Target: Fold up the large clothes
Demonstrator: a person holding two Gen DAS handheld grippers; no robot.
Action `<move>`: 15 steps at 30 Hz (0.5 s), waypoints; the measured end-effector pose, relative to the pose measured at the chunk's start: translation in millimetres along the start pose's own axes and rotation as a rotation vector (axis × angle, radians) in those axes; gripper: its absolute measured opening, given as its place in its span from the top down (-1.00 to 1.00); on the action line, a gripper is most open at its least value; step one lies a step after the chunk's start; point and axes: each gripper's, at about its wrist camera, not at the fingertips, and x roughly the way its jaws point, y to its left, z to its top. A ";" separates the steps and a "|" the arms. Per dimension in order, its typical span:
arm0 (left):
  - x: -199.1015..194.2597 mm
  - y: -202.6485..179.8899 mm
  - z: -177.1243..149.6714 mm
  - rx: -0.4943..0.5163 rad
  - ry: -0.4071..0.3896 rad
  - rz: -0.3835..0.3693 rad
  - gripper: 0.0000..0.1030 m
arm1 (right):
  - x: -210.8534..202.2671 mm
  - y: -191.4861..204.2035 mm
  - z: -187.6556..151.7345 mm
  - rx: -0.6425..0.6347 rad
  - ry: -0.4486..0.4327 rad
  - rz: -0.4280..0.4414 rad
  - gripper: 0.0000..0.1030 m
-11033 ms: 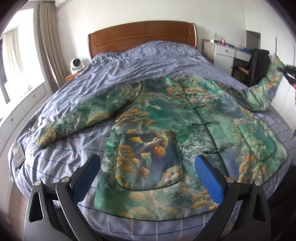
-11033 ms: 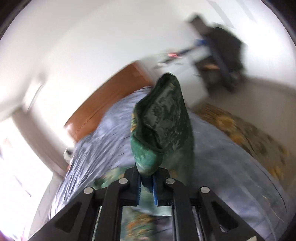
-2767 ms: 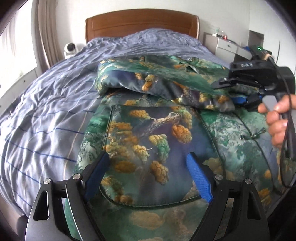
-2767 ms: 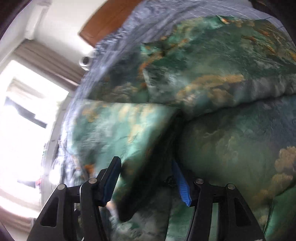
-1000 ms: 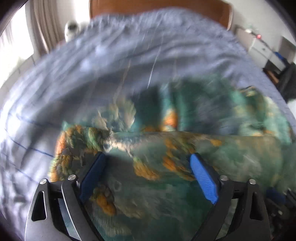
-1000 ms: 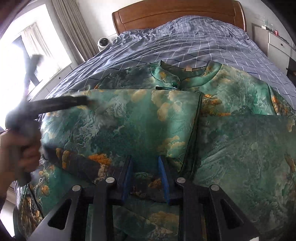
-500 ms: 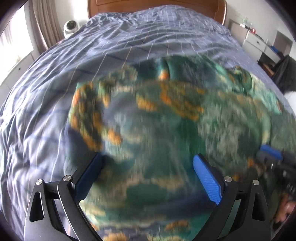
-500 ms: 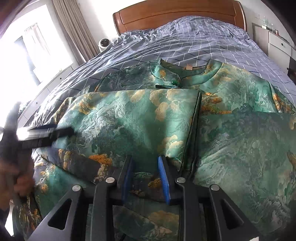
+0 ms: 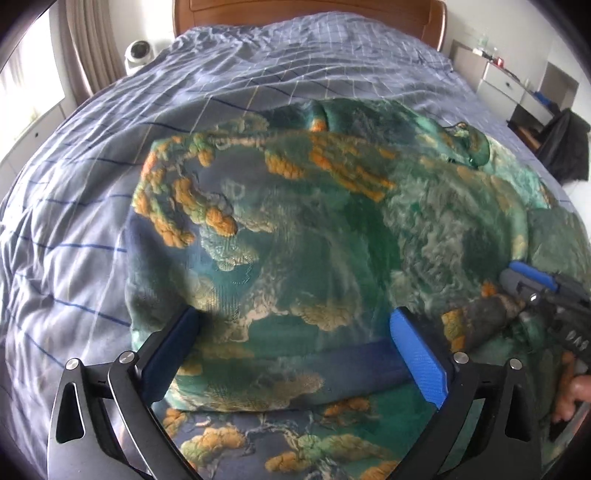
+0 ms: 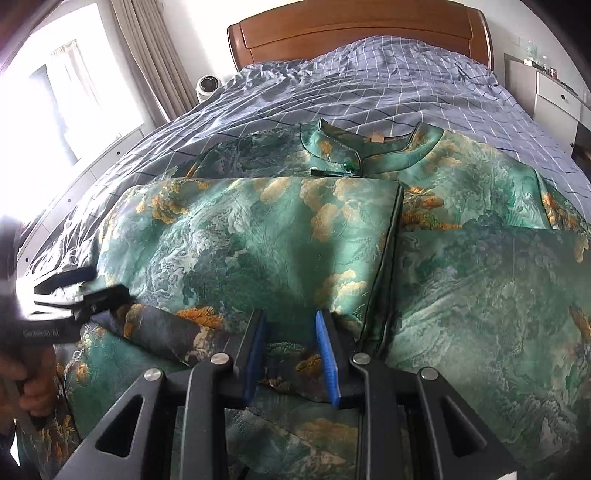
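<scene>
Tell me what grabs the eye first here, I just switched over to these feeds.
The glossy green brocade jacket with orange and gold cloud patterns dominates, folded up toward its collar across the blue checked bedspread. The left gripper hovers over the folded part with its blue-padded jaws wide apart, while the right gripper, jaws partly open, sits at the fold's near edge. A brown wooden headboard closes the far end.

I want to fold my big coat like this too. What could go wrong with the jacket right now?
Two things might go wrong. The right gripper has narrow jaws around only a small bit of the jacket; the puffy fabric could slip out, and the folded part may flop open. Also, the left gripper is open and holds nothing, so the fold's left side is loose and could slide crooked on the wrinkly bedspread.
</scene>
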 end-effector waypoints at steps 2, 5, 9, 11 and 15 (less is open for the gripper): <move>3.7 -0.9 1.3 0.003 -0.010 0.005 -0.99 | 0.6 1.0 0.0 -0.004 0.002 -0.006 0.48; -11.4 0.1 2.7 0.006 -0.028 -0.005 -0.97 | -1.4 1.4 1.6 -0.007 0.007 -0.012 0.48; -53.5 -1.3 -15.6 0.027 -0.058 -0.039 -0.96 | -35.2 13.6 0.3 -0.028 -0.026 -0.034 0.41; -79.7 -5.2 -36.8 0.050 -0.070 -0.067 -0.96 | -60.5 22.5 -12.6 -0.053 -0.020 -0.026 0.36; -127.6 -20.6 -92.2 0.109 -0.104 -0.094 -0.96 | -110.0 41.5 -57.0 -0.104 0.008 -0.021 0.36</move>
